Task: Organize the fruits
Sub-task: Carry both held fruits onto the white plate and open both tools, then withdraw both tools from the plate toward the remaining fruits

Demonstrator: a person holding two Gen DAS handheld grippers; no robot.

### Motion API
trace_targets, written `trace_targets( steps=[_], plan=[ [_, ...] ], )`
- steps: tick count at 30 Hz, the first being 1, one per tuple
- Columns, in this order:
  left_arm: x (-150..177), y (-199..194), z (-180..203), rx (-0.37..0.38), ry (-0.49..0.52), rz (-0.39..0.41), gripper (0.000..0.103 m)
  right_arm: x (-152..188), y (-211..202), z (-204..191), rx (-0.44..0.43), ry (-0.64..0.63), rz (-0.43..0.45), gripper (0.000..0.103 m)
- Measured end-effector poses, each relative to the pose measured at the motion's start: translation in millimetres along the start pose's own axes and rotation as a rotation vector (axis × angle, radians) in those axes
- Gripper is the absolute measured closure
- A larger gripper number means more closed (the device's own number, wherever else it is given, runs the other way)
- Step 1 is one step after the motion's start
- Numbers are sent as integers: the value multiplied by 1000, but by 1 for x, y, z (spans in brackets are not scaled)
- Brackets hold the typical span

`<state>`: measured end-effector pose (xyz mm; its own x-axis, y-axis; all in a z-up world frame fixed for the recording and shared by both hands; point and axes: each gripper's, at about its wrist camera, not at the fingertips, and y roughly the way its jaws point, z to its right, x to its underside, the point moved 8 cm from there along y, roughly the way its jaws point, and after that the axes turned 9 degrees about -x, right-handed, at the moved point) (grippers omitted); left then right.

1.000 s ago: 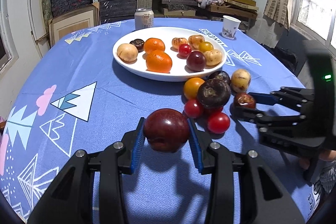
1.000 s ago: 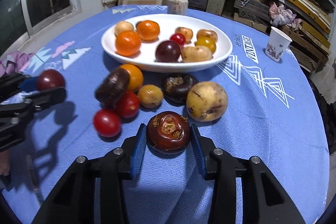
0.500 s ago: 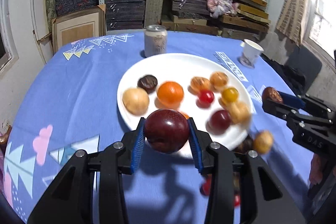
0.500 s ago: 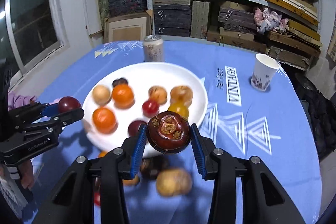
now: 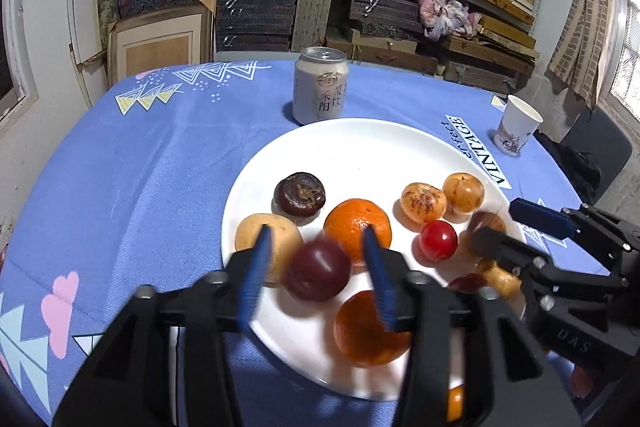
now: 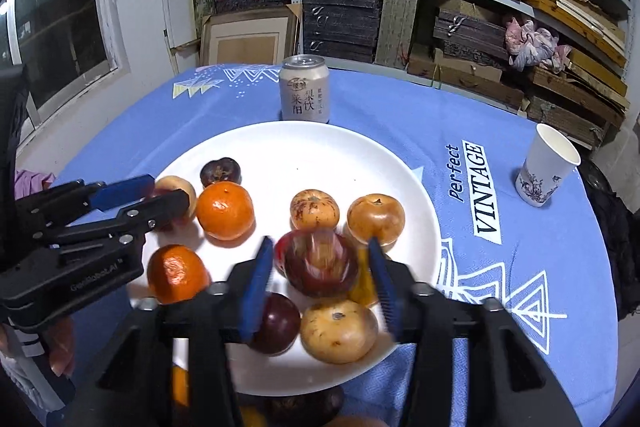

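Left gripper (image 5: 318, 277) over white plate (image 5: 360, 143), fingers spread, dark red plum (image 5: 318, 275) loose between them. Right gripper (image 6: 320, 275) likewise released; blurred brown fruit (image 6: 320, 263) over plate centre.

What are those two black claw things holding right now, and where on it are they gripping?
Nothing is gripped. Both sets of jaws stand open above the white plate: the dark red plum is loose in the left gripper, the brownish-red fruit in the right gripper.

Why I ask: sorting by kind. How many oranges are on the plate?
2: one orange left of the plate's middle, a second orange front-left. More may be hidden.
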<state>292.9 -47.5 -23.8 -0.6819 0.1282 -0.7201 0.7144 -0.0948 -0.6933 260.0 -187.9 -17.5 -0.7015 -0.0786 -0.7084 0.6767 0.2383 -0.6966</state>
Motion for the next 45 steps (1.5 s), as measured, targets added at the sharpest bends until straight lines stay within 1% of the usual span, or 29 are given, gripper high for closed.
trace_targets(
  steps=[2,7,10,13,16,18,21,25,26,27,28,31,38,40,42,45],
  plan=[
    [-1,-3,-1,-4,-11,18,32,0,0,2,3,4,5,44],
    [-1,-17,-2,18,-19,35,32,1,-14,6,-4,29,17,43],
    [6,-36,-4,39,-30,43,32,6,-35,9,-5,43,42,37],
    [23,-60,-2,59,-21,53,32,16,-57,13,-11,72,68,35],
    [44,-80,7,67,19,59,31,36,-77,15,-27,101,83,35],
    [61,-92,18,68,56,58,27,47,-86,16,-19,103,84,35],
    [82,-103,32,68,104,64,23,63,-96,18,-17,116,88,35],
    [98,-108,52,42,168,84,23,77,-104,18,-15,111,87,35],
    [100,-108,56,33,183,90,23,78,-104,18,-19,112,87,33],
    [103,-106,60,32,199,87,23,78,-105,19,-22,115,88,28],
    [105,-104,63,31,208,80,23,78,-106,20,-17,116,93,27],
    [110,-98,68,25,222,68,23,79,-107,23,-9,120,100,26],
    [115,-92,77,26,247,65,23,81,-104,31,-7,150,85,26],
    [116,-93,79,59,245,56,24,81,-105,31,-8,149,85,26],
    [119,-92,80,72,253,40,38,81,-105,30,-8,147,87,26],
    [124,-88,83,78,275,12,45,81,-104,30,-9,148,83,26]
  ],
)
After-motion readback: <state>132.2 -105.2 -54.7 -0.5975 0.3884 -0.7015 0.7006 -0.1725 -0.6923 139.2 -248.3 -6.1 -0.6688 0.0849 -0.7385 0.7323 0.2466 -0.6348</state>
